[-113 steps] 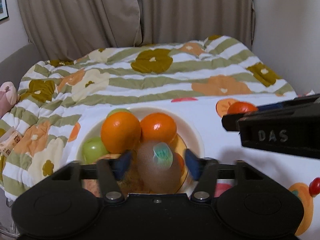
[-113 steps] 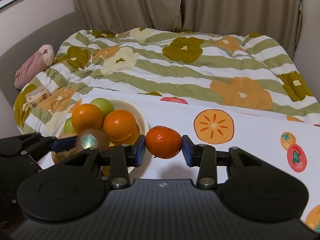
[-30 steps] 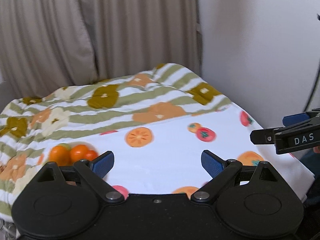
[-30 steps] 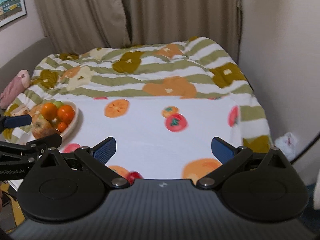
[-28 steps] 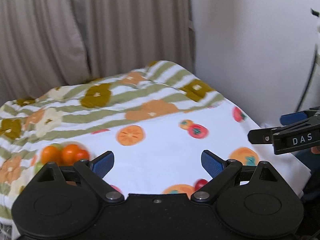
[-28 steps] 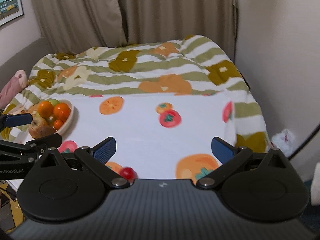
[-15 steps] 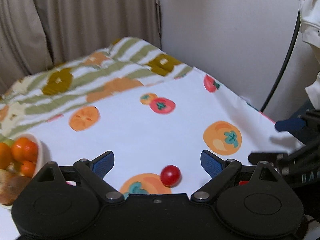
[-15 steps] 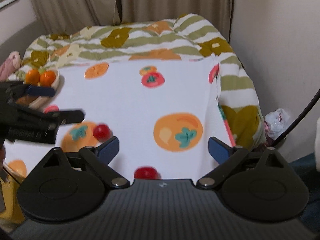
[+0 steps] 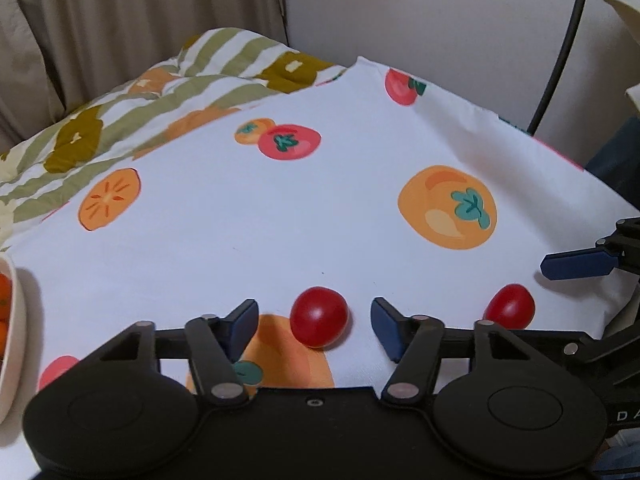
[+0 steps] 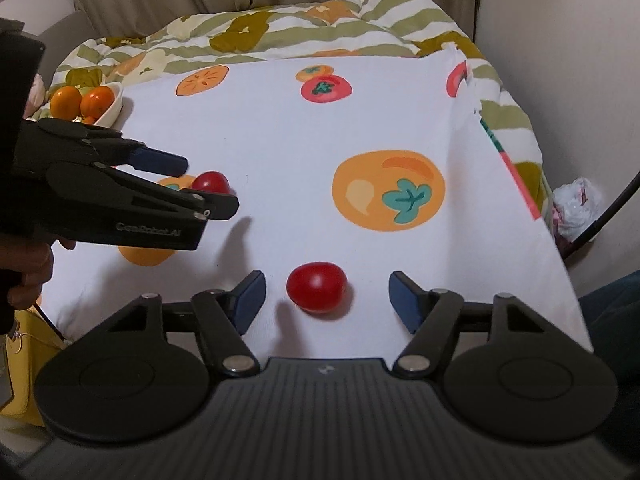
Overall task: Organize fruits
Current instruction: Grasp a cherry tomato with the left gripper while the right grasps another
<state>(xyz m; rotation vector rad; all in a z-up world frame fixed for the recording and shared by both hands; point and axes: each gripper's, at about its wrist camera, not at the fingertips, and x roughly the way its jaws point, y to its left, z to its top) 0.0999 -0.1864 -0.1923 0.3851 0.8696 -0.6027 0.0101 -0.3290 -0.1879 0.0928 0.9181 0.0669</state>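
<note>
Two red cherry tomatoes lie on the white fruit-print tablecloth. One tomato sits between the fingers of my left gripper, whose jaws are closing; a gap shows on each side of it. From the right wrist view the same tomato lies between the left gripper's fingers. The other tomato lies between the fingers of my right gripper, also closing, pads clear of it. That tomato shows beside a blue right finger.
A cream bowl of oranges stands at the cloth's far left. A striped floral quilt lies behind. The cloth's right edge drops off beside a wall, a black cable and a plastic bag. A hand holds the left gripper.
Both grippers have come down close to the cloth and their jaws have narrowed. Each now has a cherry tomato between its fingers; earlier they hung wide open higher up.
</note>
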